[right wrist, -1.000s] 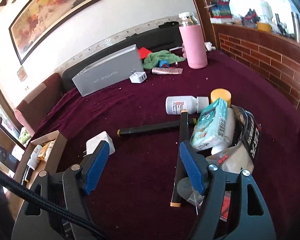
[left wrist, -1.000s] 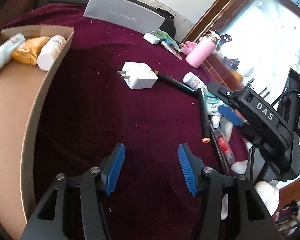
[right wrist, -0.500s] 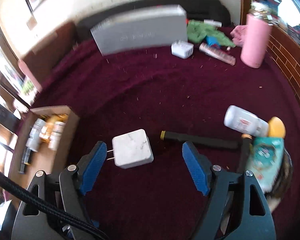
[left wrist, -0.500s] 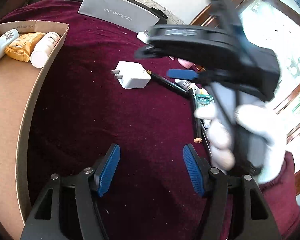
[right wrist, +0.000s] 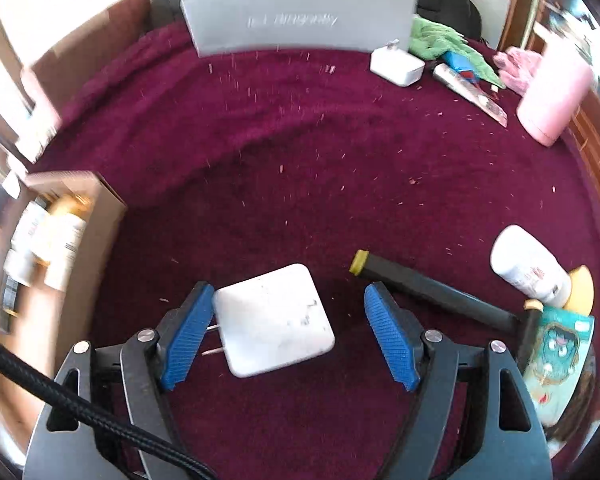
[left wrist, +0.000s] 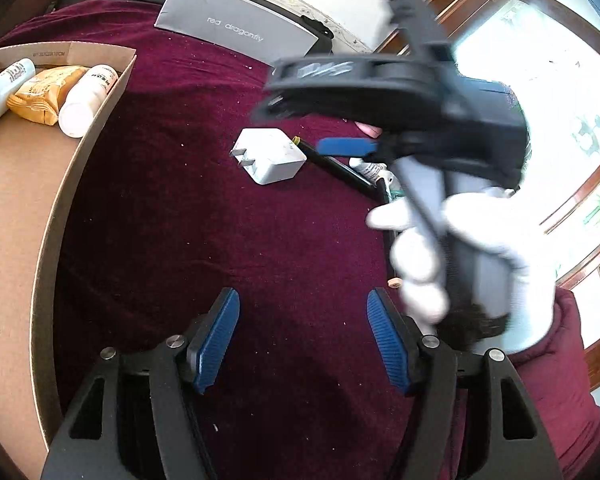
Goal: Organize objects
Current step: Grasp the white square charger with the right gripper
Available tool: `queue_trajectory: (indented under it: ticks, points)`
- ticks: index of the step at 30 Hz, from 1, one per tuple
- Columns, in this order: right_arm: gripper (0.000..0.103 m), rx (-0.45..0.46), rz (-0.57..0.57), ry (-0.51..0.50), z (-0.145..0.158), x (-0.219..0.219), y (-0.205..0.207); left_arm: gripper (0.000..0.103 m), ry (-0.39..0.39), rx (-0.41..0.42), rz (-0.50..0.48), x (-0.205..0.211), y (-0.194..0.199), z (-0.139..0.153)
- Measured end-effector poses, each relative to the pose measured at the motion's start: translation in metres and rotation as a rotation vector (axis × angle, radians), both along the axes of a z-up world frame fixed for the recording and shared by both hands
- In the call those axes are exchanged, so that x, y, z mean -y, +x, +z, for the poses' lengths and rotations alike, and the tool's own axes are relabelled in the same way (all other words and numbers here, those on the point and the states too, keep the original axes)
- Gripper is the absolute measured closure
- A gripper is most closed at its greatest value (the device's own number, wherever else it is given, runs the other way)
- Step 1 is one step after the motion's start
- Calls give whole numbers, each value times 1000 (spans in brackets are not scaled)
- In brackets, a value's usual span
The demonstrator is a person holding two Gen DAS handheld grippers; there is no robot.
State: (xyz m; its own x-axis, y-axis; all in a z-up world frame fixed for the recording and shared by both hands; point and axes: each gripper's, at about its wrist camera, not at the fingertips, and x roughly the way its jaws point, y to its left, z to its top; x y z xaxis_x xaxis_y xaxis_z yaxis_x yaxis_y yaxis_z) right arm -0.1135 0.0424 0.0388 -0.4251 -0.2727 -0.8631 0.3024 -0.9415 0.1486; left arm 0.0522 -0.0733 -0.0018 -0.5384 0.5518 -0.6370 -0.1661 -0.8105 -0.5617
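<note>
White charger: on maroon cloth, between right gripper pads. Jaws spread, nothing gripped. Left gripper likewise agape, empty.

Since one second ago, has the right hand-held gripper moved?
Yes. The right hand-held gripper went left, from the tissue pack to straddle the white charger.

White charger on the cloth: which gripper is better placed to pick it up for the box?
Right. The right gripper is open, its pads either side of the charger. The left gripper is also open but sits over bare cloth, the charger well ahead of it, beside the box.
</note>
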Motion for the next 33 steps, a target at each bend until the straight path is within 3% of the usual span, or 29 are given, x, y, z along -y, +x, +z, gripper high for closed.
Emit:
queue_trajectory:
  ticks: [5,11,12,13,14,19,21,25,26,30,33]
  points:
    - [25,29,43,27,5,-7,4,43,2,1,-7,0,0,0]
    - [25,69,105,73,-21,21,-2,43,2,1,-7,0,0,0]
    - [31,76,102,48,-22,20,-2,43,2,1,-7,0,0,0]
    - [44,90,101,7,-21,18,-2,43,2,1,-7,0,0,0]
    - [45,100,95,-4,-20,15,0,43,2,1,-7,0,0,0]
    - [49,96,68,-7,-14,-22,26,38,17,-1,-21,0,-2,-1]
    - [49,86,54,-11,-13,-43,45,31,47,-3,-41,2,-3,-2]
    - [49,81,30,-122,-17,-88,87,32,87,70,-85,5,-4,4]
    - [49,44,35,-134,-17,-94,98,32,71,61,-90,3,-3,10]
    - [48,-75,39,-153,-19,-107,126,32,-196,-90,-81,-18,-23,57]
    - [48,-63,33,-258,-24,-117,123,32,-359,-171,-126,-46,-62,75]
